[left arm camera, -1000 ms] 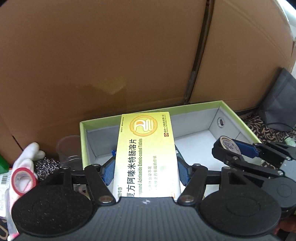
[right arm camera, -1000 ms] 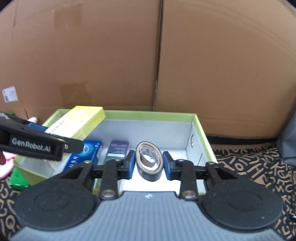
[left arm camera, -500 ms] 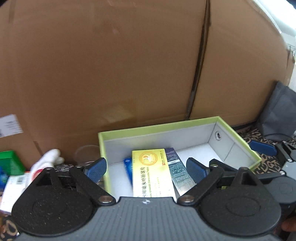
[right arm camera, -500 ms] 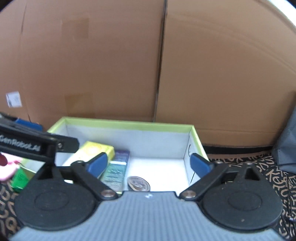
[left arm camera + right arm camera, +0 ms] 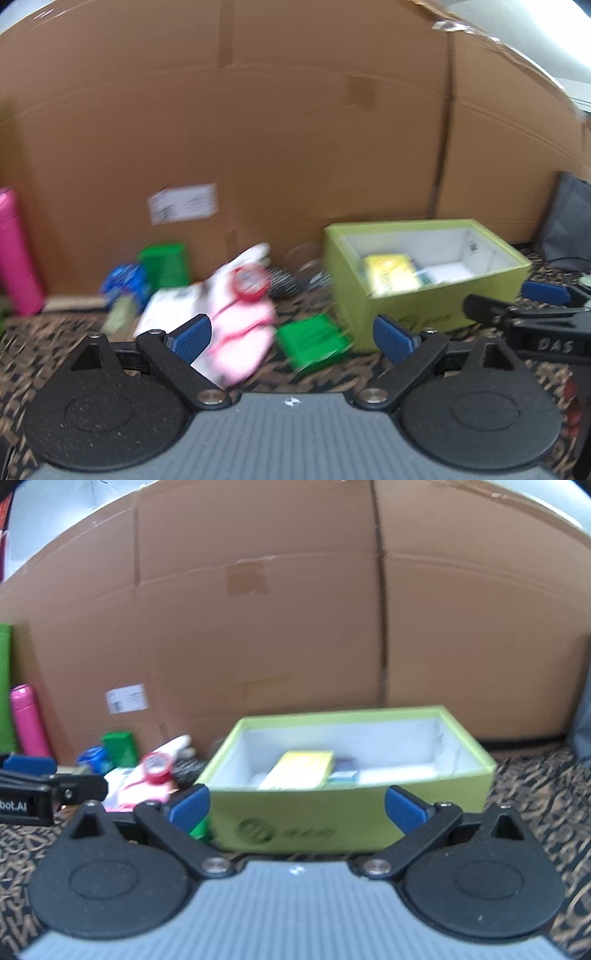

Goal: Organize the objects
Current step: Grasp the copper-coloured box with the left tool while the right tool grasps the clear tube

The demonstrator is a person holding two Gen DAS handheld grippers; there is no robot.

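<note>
A lime green box (image 5: 436,314) (image 5: 332,827) stands on the patterned floor with a yellow medicine carton (image 5: 389,275) (image 5: 301,770) lying inside it beside darker cartons. My left gripper (image 5: 293,334) is open and empty, low over a pink-and-white glove (image 5: 240,332) and a flat green packet (image 5: 314,341). A red tape roll (image 5: 247,282) (image 5: 157,768) rests on the glove. My right gripper (image 5: 297,806) is open and empty, in front of the box's near wall.
Cardboard sheets (image 5: 258,129) wall off the back. Left of the box lie a green container (image 5: 166,264), a blue round item (image 5: 123,282), a white paper pack (image 5: 166,306), a clear cup (image 5: 306,260) and a pink bottle (image 5: 27,720). A dark bag (image 5: 569,221) sits at right.
Both grippers let go of their loads in the box, the yellow carton and the dark tape roll, opened, and pulled back. The left one has swung left toward the pile of loose things.
</note>
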